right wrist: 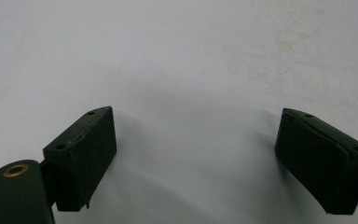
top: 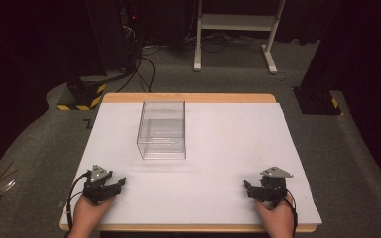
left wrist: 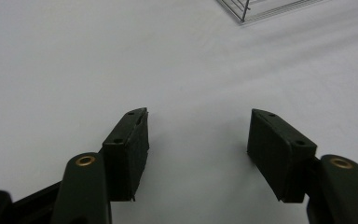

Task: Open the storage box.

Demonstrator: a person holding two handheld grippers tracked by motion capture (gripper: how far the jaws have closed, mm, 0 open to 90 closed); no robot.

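Note:
A clear plastic box [top: 161, 130] with no lid stands on the white table sheet [top: 228, 148], left of centre and toward the back; one of its corners [left wrist: 247, 11] shows at the top of the left gripper view. My left gripper [top: 120, 182] rests near the front left of the table, open, with nothing between its jaws [left wrist: 198, 119]. My right gripper [top: 246, 187] rests near the front right, open wide over bare white surface [right wrist: 196, 116]. Each is held by a hand coming in from the bottom edge.
The table has a wooden rim [top: 188, 97]. Behind it on the grey carpet are a white stand's legs [top: 233, 29], black cables [top: 144, 64] and a yellow-and-black striped base [top: 82, 96]. A dark post base [top: 317, 99] sits at the right.

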